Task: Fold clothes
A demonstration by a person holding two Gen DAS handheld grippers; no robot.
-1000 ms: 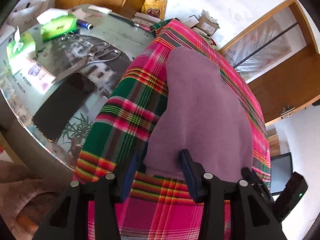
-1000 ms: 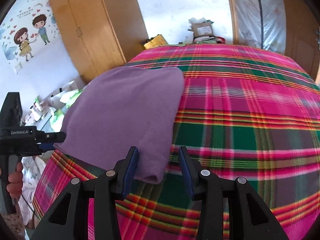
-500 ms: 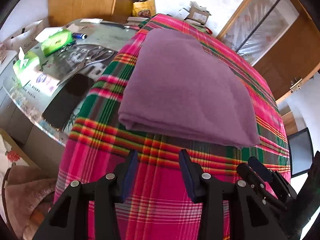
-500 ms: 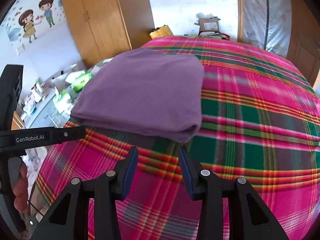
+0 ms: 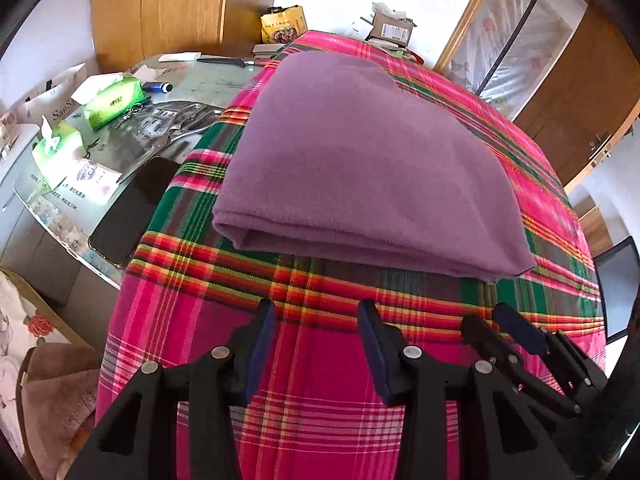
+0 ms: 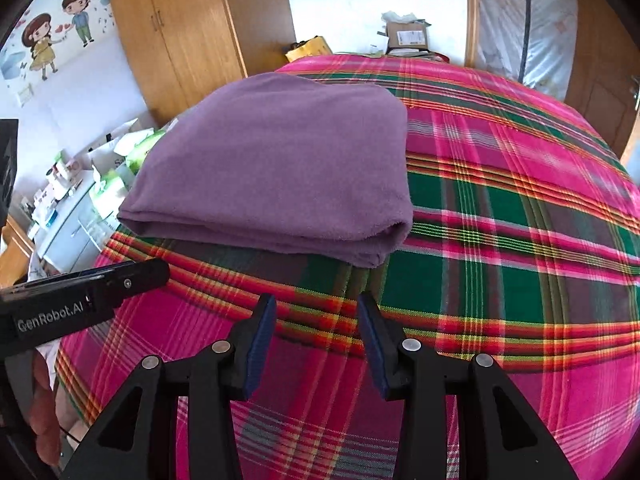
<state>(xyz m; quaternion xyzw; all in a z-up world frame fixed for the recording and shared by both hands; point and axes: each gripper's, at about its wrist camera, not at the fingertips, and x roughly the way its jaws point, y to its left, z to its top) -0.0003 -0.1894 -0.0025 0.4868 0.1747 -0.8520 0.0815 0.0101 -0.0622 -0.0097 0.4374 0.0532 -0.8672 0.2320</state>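
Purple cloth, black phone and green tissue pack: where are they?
Purple cloth [image 5: 360,168]: left wrist view, middle of its top.
Black phone [image 5: 132,208]: left wrist view, centre of its screen.
Green tissue pack [image 5: 114,102]: left wrist view, its side.

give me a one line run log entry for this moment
purple garment: folded, on plaid cloth | left gripper: open, empty | right gripper: open, empty

Hovers open and empty: left gripper [image 5: 317,312], jaws just narrowed slightly. Ahead, apart from fingertips: folded purple garment [image 5: 360,168] on plaid cloth [image 5: 320,380]. Beside, right: right gripper [image 5: 490,316].
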